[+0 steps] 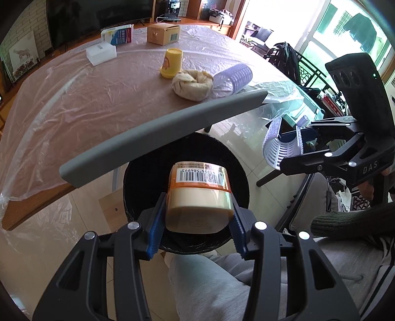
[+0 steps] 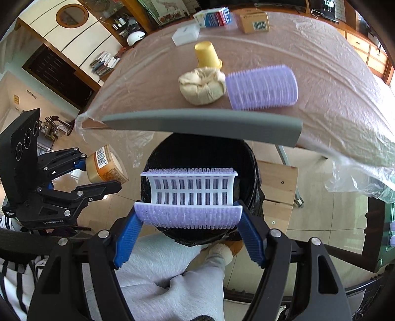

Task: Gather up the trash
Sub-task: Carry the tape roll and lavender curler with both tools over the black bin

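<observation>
My left gripper [image 1: 197, 217] is shut on a tan jar with an orange barcode label [image 1: 200, 195], held above the black-lined trash bin [image 1: 237, 172] on the floor. In the right wrist view the jar [image 2: 105, 164] shows at the left in that gripper [image 2: 98, 170]. My right gripper [image 2: 188, 217] is shut on a purple-and-white bristly hair-roller half [image 2: 188, 197], which hangs over the bin [image 2: 249, 158]. It shows at the right of the left wrist view as well, the gripper [image 1: 293, 145] with the roller half [image 1: 281, 145].
On the plastic-covered table [image 1: 86, 103] lie a second purple roller [image 2: 261, 87], a cream cloth bundle [image 2: 201, 86], a yellow cup [image 2: 206, 55], a white box [image 2: 185, 34], a blue-and-white carton [image 2: 214, 16] and a cardboard box [image 2: 255, 22]. A grey bar [image 2: 202, 123] edges the table. The person's grey-trousered legs [image 2: 167, 276] are below.
</observation>
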A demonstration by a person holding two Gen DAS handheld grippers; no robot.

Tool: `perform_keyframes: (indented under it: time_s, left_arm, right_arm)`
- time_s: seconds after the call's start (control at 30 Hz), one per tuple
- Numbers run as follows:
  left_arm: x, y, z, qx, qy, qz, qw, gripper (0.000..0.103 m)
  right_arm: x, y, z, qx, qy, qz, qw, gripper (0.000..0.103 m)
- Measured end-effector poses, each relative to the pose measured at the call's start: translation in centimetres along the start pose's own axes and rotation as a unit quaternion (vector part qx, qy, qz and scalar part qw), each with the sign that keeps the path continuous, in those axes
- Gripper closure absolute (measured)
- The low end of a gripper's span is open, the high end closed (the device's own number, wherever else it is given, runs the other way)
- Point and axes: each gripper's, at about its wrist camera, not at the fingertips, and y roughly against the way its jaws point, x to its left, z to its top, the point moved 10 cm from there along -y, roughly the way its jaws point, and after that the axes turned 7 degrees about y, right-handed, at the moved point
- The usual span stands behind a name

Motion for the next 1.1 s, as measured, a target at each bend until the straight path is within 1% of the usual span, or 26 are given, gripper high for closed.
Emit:
perform_keyframes:
  time_s: [0.27,0.63,0.77,1.1]
  left_arm:
    - [0.8,-1.5,-0.6,0.013,0.005,0.012,0.9998,0.055]
    - [1.5,-3.3,-0.7,0.021,0.012,0.027,0.9993,0.055]
    - [1.7,-3.8,-0.6,0.023,0.015,0.029,0.9992,0.055]
    - [1.6,-5.0,-0.4,0.031,0.01,0.032,0.999,0.055]
  right_arm:
    - [-0.7,-2.2,-0.3,0.017,-0.008,-0.01,1.0,0.031]
    - [-1.1,-4.3,-0.3,0.022,-0.024,-0.02,0.999,0.031]
    - [-1.2,-4.7,-0.2,0.021,-0.031,-0.019,0.999,0.031]
    - [-1.5,-5.9,-0.1,0.021,-0.032,-0.036,0.999,0.031]
